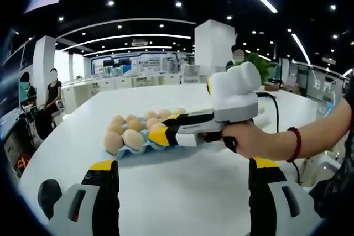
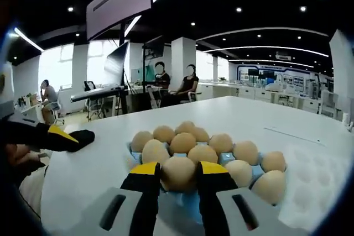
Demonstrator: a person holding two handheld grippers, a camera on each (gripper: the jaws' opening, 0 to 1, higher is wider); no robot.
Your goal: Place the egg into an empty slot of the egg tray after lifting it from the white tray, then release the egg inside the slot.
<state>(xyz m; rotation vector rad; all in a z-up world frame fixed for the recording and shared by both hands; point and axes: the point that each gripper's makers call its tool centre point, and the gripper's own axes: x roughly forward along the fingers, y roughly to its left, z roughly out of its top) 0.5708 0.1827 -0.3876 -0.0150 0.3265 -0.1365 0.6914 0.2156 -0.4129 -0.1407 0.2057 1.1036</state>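
Note:
A blue egg tray (image 2: 194, 205) lies on the white table with several tan eggs in its slots. My right gripper (image 2: 178, 168) is shut on one egg (image 2: 178, 179), held low over the tray's near edge; I cannot tell whether the egg rests in a slot. In the left gripper view a hand holds that right gripper (image 1: 160, 135), its yellow tips at the corner of the egg tray (image 1: 119, 153). My left gripper (image 1: 182, 165) hovers above the table short of the tray, open, jaws wide apart with nothing between them.
A white dimpled tray (image 2: 326, 175) lies just right of the egg tray. The left gripper's yellow-and-black finger (image 2: 55, 136) reaches in from the left. The round white table (image 1: 182, 186) has bare surface around the tray. People sit at desks far behind.

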